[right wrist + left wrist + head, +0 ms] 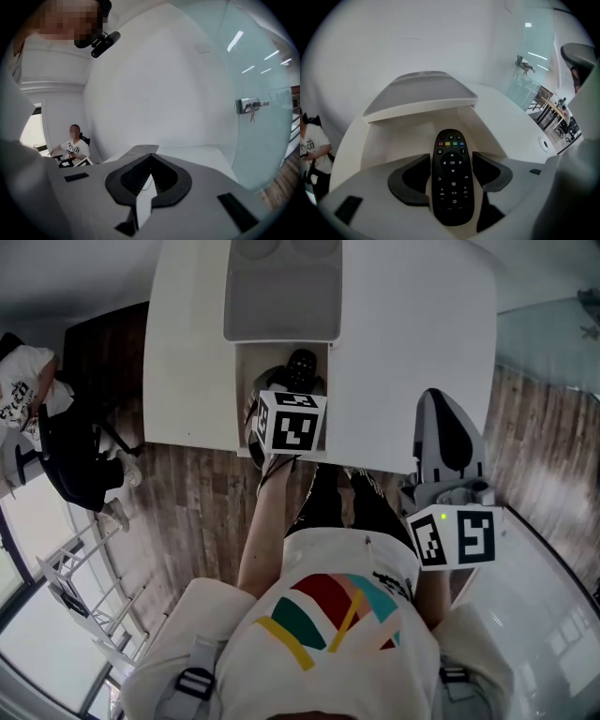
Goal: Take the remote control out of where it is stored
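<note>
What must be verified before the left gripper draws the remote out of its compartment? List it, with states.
1. Remote control between the left gripper jaws: ok.
2. Jaws pressed on its two sides: ok, they appear to touch.
3. Compartment open toward the gripper: ok.
4. Right gripper out of the way: ok, shut, empty, off to the side.
5. Remote control free of the compartment floor: cannot tell.
</note>
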Motion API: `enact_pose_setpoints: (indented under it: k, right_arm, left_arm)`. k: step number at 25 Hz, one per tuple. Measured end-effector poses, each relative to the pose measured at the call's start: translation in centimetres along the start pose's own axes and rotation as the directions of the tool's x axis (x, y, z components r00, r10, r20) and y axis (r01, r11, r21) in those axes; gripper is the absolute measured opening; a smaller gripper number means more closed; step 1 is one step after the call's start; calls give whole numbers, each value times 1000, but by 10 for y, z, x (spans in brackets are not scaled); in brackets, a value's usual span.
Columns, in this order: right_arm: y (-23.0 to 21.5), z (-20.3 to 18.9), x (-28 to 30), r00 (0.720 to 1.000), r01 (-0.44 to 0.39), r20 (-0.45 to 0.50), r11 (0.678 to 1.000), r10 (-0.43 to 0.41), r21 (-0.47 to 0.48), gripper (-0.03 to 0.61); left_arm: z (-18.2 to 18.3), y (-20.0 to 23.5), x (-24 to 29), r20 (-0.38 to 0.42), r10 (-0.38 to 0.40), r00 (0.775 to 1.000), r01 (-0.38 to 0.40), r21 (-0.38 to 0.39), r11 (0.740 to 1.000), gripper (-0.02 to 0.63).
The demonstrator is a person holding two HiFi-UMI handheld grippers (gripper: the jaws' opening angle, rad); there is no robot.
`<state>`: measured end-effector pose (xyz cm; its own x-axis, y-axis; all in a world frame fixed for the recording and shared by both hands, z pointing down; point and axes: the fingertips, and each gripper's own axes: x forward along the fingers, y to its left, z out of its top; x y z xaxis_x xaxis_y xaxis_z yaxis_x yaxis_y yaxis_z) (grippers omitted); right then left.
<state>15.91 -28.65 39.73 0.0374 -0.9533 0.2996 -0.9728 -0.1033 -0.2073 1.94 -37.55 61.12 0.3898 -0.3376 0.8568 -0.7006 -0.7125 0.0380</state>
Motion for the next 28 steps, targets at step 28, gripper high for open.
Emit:
enact_pose_setpoints:
  k: [28]
  right_arm:
    - [44, 66, -18, 974, -147, 154, 981, 166, -128, 0]
  left_arm:
    - [66, 24, -122, 314, 143, 938, -103, -140, 985, 264]
